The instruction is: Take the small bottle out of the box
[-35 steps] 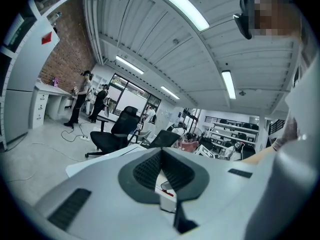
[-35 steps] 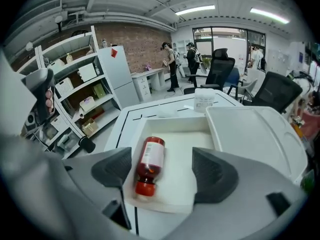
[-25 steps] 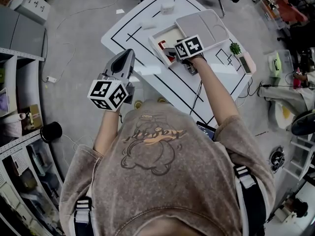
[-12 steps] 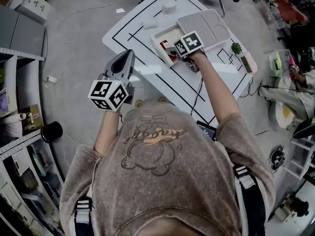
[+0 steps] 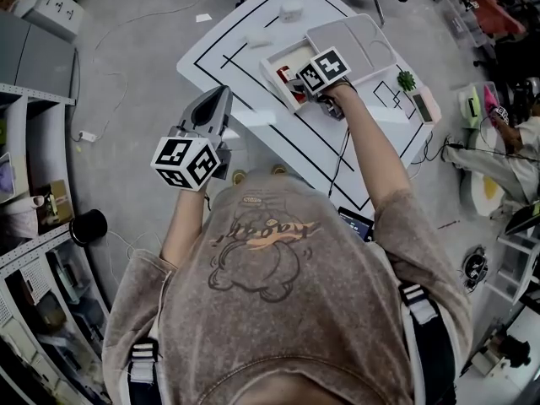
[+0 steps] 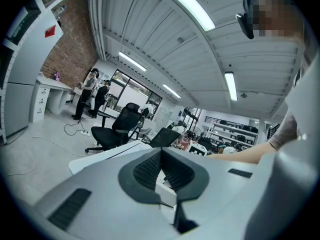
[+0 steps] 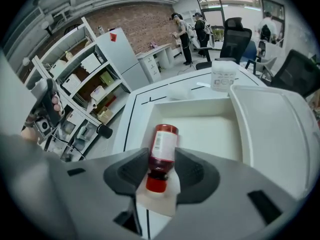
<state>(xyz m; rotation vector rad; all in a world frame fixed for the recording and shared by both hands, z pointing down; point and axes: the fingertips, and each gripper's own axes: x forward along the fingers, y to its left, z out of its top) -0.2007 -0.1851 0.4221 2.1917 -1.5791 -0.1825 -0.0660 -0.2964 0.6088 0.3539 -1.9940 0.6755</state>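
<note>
A small red bottle (image 7: 162,149) with a white label and red cap lies on its side in the open white box (image 7: 192,106), near the box's front wall. My right gripper (image 7: 161,157) points steeply down into the box; its jaws have just been closing and now both pads touch the bottle's neck end. The head view shows the right gripper (image 5: 297,84) over the box (image 5: 278,56), with a bit of the red bottle (image 5: 285,73) beside its marker cube. My left gripper (image 5: 219,95) hangs off the table's near edge, shut with nothing in it (image 6: 161,154).
The box's lid (image 5: 354,45) lies open to the right on the white table (image 5: 219,53) with black lines. A small white cup (image 5: 288,11) stands at the far end, and a small green plant (image 5: 405,81) at the right edge. Shelves stand at left, office chairs beyond.
The right gripper's marker cube has shifted a little farther over the box and tipped. The left gripper has kept still.
</note>
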